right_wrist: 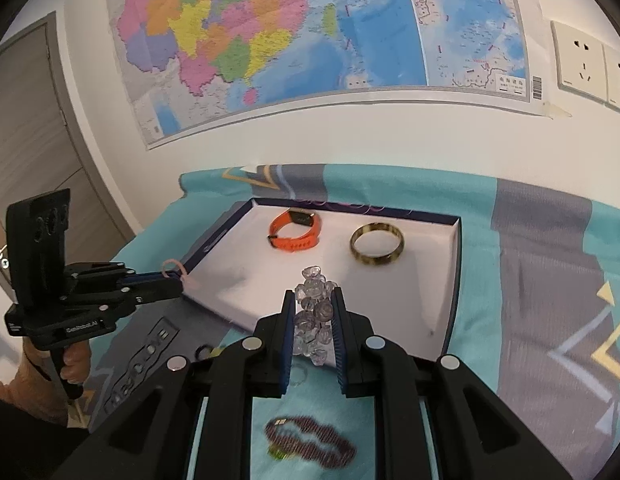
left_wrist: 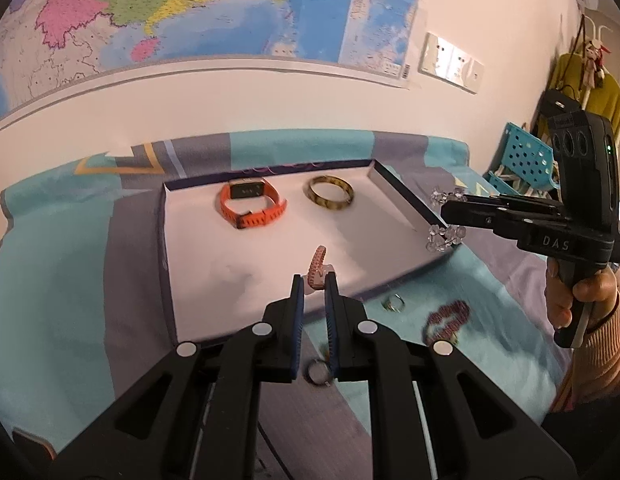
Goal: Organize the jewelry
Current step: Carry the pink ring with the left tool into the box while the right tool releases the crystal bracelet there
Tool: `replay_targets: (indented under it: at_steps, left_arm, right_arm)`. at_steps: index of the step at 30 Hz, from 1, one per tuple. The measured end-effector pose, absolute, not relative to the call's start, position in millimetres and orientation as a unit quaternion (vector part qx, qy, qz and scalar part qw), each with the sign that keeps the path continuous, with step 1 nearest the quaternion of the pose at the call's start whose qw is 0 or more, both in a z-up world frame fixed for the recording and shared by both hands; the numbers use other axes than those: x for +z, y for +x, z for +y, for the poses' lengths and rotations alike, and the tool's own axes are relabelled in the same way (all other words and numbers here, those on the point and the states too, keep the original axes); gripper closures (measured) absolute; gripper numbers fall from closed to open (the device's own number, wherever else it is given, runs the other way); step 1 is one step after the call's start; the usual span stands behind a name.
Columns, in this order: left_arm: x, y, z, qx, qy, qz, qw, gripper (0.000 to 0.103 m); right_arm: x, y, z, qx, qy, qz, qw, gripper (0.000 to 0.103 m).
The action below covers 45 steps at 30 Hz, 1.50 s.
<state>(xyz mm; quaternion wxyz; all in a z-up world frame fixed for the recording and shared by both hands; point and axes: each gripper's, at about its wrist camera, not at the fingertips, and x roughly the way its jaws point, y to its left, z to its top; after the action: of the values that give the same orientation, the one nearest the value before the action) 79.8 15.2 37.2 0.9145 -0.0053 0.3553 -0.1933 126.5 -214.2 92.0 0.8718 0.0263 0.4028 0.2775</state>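
Observation:
My left gripper [left_wrist: 314, 280] is shut on a small pink braided band [left_wrist: 318, 266], held just above the near edge of the white tray [left_wrist: 213, 272]. Over the tray's right rim, my right gripper [left_wrist: 446, 214] is shut on a clear crystal bead bracelet [left_wrist: 446, 236]. In the right wrist view that bracelet [right_wrist: 314, 320] sits between the right gripper's [right_wrist: 313, 296] pads, above the tray's [right_wrist: 426, 280] near rim. The left gripper [right_wrist: 177, 280] with the pink band [right_wrist: 173, 267] shows at the left. An orange watch [left_wrist: 249, 204] [right_wrist: 295, 230] and a brownish bangle [left_wrist: 330, 194] [right_wrist: 376, 244] lie in the tray.
On the teal and grey cloth in front of the tray lie a dark red bead bracelet [left_wrist: 448, 320] [right_wrist: 310, 440], a small ring [left_wrist: 394, 303] and a silver ring [left_wrist: 318, 374]. A map hangs on the wall behind. A blue crate [left_wrist: 518, 160] stands at the right.

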Motion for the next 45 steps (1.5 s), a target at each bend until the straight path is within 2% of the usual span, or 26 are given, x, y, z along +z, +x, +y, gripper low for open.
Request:
replay_targets:
  at_steps: [23, 45]
  left_arm:
    - [10.9, 154.9, 10.2, -0.171, -0.004, 0.392, 0.904, 0.092]
    - [-18.8, 193.1, 3.6, -0.15, -0.003, 0.437, 0.887, 0.092]
  right_arm:
    - [50.9, 205.1, -194.1, 0.234, 0.018, 0.448, 0.863, 0.087]
    - [28.6, 229.3, -184.0, 0.23, 0.031, 0.474, 0.85, 0.085]
